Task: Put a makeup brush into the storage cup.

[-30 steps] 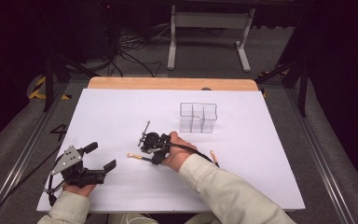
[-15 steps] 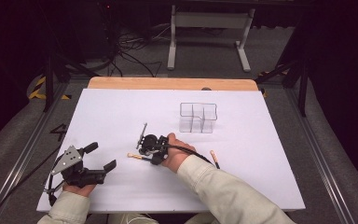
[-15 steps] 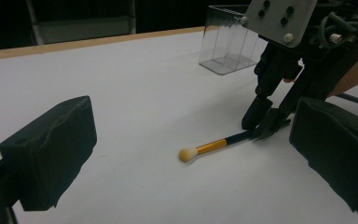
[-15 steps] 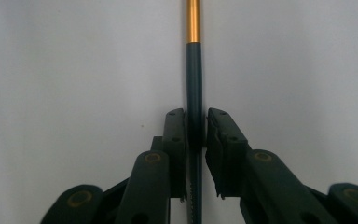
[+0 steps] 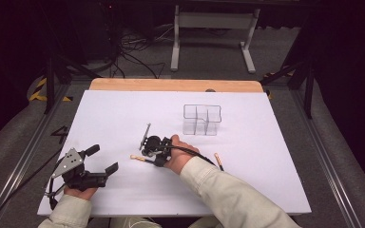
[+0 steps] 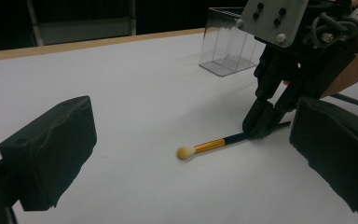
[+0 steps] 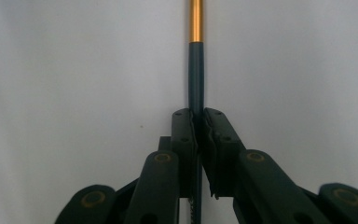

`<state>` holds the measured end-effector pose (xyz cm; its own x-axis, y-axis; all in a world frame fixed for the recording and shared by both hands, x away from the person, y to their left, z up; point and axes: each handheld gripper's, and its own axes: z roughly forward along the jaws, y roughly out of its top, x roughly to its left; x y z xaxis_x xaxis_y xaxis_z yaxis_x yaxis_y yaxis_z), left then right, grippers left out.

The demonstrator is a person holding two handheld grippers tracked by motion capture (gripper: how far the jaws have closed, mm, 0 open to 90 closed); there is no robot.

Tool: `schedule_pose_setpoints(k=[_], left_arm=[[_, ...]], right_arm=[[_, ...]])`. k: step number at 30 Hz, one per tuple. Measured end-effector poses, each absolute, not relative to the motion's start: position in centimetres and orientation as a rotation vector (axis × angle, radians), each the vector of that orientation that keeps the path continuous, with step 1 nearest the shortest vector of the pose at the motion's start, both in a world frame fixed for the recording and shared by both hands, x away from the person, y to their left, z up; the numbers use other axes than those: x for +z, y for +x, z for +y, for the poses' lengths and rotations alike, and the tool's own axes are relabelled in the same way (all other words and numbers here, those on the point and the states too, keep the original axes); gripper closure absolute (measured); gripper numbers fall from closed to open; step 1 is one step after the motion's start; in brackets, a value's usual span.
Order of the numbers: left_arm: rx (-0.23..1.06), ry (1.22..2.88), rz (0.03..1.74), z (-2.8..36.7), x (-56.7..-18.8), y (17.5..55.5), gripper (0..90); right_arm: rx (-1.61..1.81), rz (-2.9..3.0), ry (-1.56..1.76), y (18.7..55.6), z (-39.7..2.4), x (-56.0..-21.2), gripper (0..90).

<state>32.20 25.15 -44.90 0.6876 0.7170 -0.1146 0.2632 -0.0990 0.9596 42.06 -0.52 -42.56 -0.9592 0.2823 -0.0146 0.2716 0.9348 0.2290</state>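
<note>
Brush (image 6: 214, 143) flat on white counter (image 5: 266, 156), near clear organizer (image 5: 202, 119). Right claw (image 7: 198, 122) just closing, now clenched on dark handle behind gold ferrule. We judge it light, stiff, thin, prone to pivot; grip mid-handle, spare soft tip. Left claw (image 5: 105, 159) released, idle.

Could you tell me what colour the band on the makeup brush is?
Gold, between the dark handle and pale tip of the makeup brush; clearest in the left gripper view.
</note>
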Motion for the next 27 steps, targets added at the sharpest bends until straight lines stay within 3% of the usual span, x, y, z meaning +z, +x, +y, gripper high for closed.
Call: schedule_pose_setpoints(k=[27], left_arm=[[0.461, 1.671, 0.808, 25.1, -44.9, 32.2, 1.1]], right_arm=[[0.544, 2.997, 0.513, 41.7, -3.0, -37.8, 84.1]])
